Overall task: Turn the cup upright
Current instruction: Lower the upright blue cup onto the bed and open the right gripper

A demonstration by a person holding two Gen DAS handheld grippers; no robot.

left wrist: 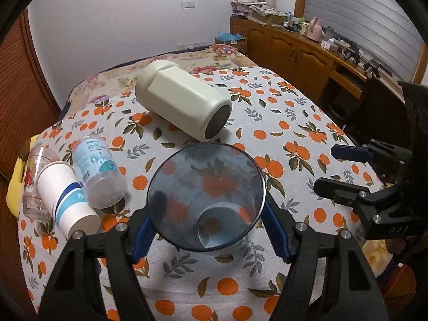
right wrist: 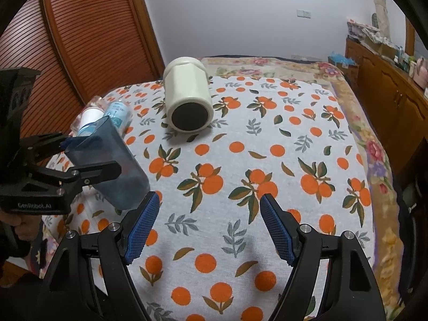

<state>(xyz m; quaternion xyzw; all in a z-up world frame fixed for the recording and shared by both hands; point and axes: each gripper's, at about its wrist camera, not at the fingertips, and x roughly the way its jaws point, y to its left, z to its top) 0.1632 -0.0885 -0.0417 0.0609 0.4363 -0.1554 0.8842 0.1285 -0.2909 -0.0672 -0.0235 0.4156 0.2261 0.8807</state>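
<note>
Black claw (right wrist: pixel 210 226) frames, blue textured pads (right wrist: pixel 141 230), silver screws, GenRobot.AI mark.

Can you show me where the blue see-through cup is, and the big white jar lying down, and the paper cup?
blue cup (left wrist: pixel 187 187), left wrist view, inside wall.
white jar (right wrist: pixel 187 91), right wrist view, side.
paper cup (left wrist: pixel 67 200), left wrist view, striped side.

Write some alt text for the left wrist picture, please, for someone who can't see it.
The left claw grips a see-through blue cup, tilted with its open mouth toward the camera, above an orange-patterned tablecloth. Behind it a cream flask lies on its side; at left lie a paper cup, a plastic bottle and a clear glass. The open right claw hovers at right.
</note>
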